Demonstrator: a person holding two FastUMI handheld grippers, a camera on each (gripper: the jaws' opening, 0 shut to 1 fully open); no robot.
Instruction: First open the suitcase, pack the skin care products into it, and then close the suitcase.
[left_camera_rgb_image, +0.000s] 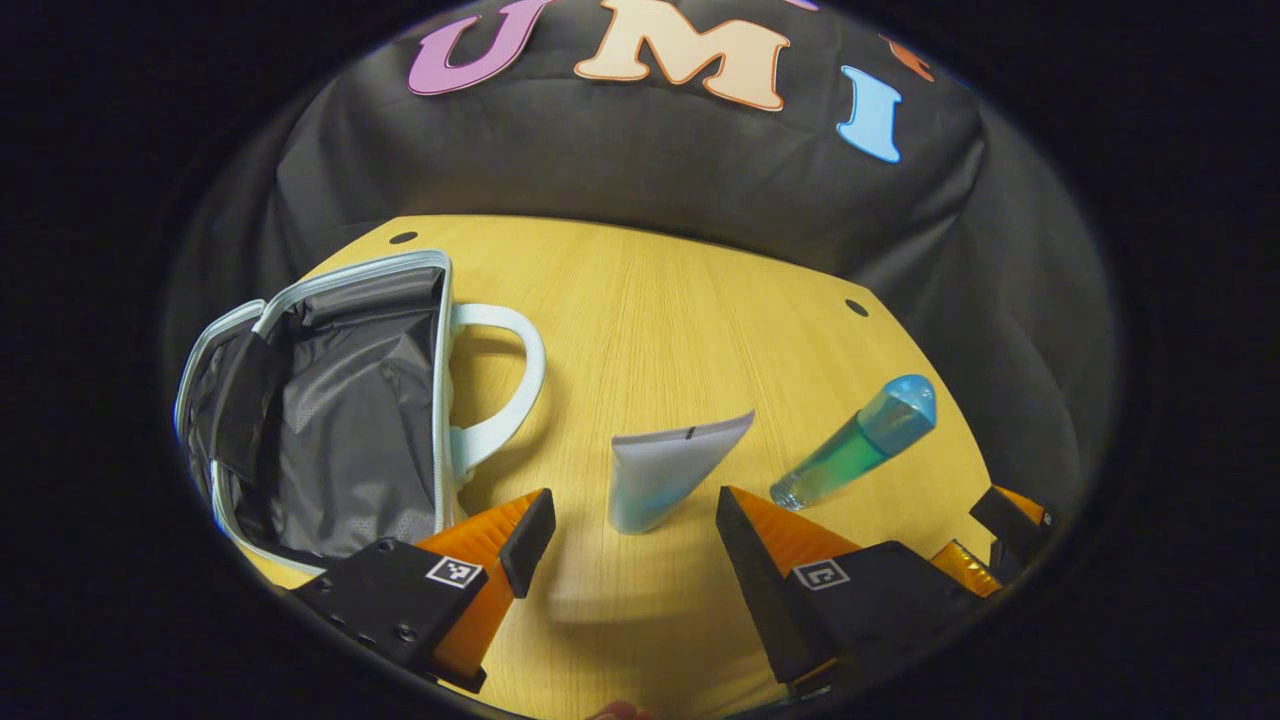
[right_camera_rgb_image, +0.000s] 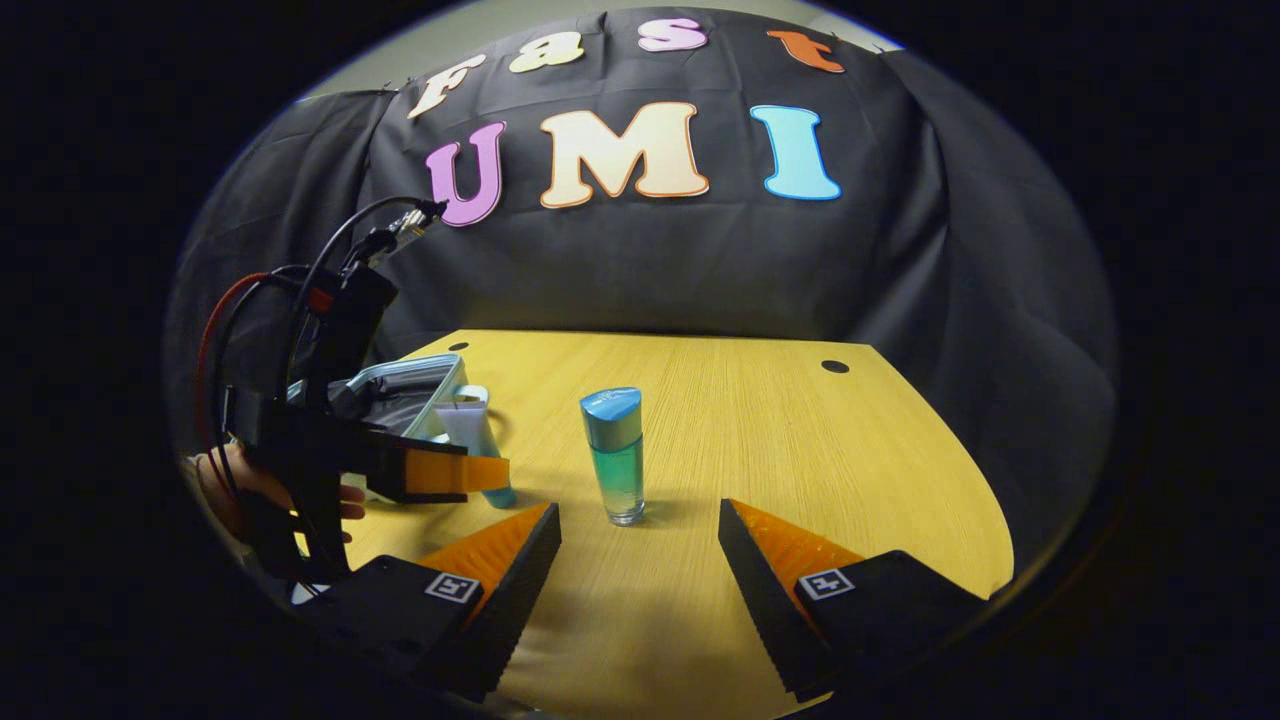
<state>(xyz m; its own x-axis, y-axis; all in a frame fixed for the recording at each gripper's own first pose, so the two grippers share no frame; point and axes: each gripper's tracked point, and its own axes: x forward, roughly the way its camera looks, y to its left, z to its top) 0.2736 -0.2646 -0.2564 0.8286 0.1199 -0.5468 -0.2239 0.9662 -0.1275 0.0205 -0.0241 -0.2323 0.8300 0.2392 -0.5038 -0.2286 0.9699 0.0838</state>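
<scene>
A small pale-blue suitcase (left_camera_rgb_image: 441, 400) lies open at the left, its grey lining showing and its handle (left_camera_rgb_image: 525, 370) towards the table's middle. A white and blue tube (left_camera_rgb_image: 665, 470) stands on its cap with its base between the tips of my open left gripper (left_camera_rgb_image: 632, 500), untouched by either finger. A blue-green bottle (right_camera_rgb_image: 615, 455) with a blue cap stands upright just ahead of my open right gripper (right_camera_rgb_image: 637, 510), apart from both fingers. In the right gripper view the left gripper (right_camera_rgb_image: 490, 478), held by a hand (right_camera_rgb_image: 250, 490), reaches around the tube (right_camera_rgb_image: 468, 425) beside the suitcase (right_camera_rgb_image: 410, 385).
The wooden table (left_camera_rgb_image: 650, 300) has two small dark holes near its far edge. The bottle (left_camera_rgb_image: 860, 450) stands right of the tube, and the right gripper (left_camera_rgb_image: 1010, 525) sits at the table's right front corner. Black cloth hangs behind the table.
</scene>
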